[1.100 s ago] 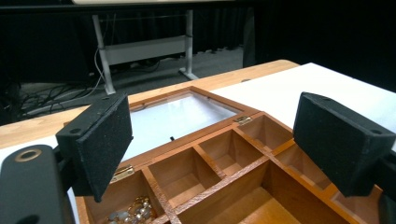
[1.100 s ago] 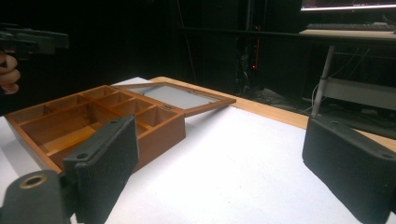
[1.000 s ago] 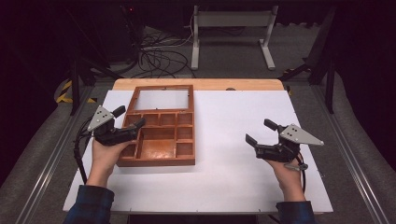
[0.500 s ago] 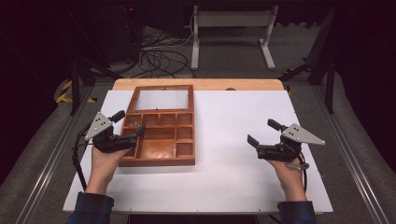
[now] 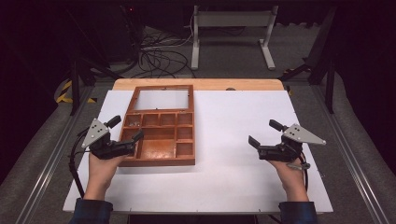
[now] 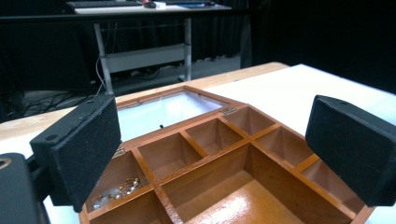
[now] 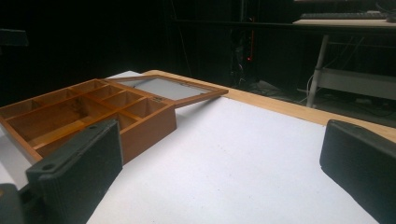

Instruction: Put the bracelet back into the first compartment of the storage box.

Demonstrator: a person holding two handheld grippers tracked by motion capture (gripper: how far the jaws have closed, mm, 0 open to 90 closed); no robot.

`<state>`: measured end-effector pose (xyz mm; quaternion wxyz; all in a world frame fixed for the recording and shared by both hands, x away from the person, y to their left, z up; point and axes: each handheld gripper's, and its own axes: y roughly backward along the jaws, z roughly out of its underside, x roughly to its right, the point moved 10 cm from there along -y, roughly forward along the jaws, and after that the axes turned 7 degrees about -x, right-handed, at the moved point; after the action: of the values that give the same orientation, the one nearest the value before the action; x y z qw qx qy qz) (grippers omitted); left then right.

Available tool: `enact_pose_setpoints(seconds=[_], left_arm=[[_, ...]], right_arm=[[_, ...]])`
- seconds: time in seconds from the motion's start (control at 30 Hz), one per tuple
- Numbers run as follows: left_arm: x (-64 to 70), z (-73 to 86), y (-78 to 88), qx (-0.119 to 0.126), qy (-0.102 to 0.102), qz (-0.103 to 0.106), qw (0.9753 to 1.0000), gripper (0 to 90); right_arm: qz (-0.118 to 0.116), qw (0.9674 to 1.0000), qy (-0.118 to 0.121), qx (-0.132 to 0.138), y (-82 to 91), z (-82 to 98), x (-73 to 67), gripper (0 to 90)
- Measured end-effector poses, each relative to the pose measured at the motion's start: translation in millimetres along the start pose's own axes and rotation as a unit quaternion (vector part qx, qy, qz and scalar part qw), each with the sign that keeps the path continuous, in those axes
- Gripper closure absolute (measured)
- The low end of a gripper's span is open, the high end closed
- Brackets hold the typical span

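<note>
Tongs spread beside an open wooden box.

Left gripper [image 5: 126,140] hovers at the near-left edge of the brown wooden compartment box [image 5: 161,140], its jaws just widened and pinching nothing, the box right ahead of them. Right gripper [image 5: 264,140] stands well apart over the white table sheet [image 5: 233,177], jaws likewise just widened and gripping nothing. Beyond the left tongs, small shiny trinkets [image 6: 116,191] lie in one compartment; farther off lies the glass-paned lid [image 5: 161,99].
</note>
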<state>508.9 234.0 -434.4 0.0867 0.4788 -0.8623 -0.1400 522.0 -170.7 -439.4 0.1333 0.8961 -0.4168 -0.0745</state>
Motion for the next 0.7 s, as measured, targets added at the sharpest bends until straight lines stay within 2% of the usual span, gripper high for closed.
enact_pose_setpoints(seconds=[0.17, 0.3, 0.7], left_arm=[[3.7, 5.1, 5.9, -0.003, -0.009, -0.004, 0.9999, 3.7], [3.7, 7.0, 11.2, 0.0, -0.009, -0.004, 1.0, 3.5], [4.7, 14.3, 19.3, 0.004, -0.017, 0.004, 0.9998, 3.2]], right_arm=[[-0.001, 1.0, 0.0, 0.0, 0.1, 0.7, -0.3, 0.0], [0.0, 1.0, -0.002, -0.003, -0.2, 2.7, 1.3, 0.0], [0.013, 0.9999, 0.002, -0.004, 1.5, 6.5, 0.5, 0.0]])
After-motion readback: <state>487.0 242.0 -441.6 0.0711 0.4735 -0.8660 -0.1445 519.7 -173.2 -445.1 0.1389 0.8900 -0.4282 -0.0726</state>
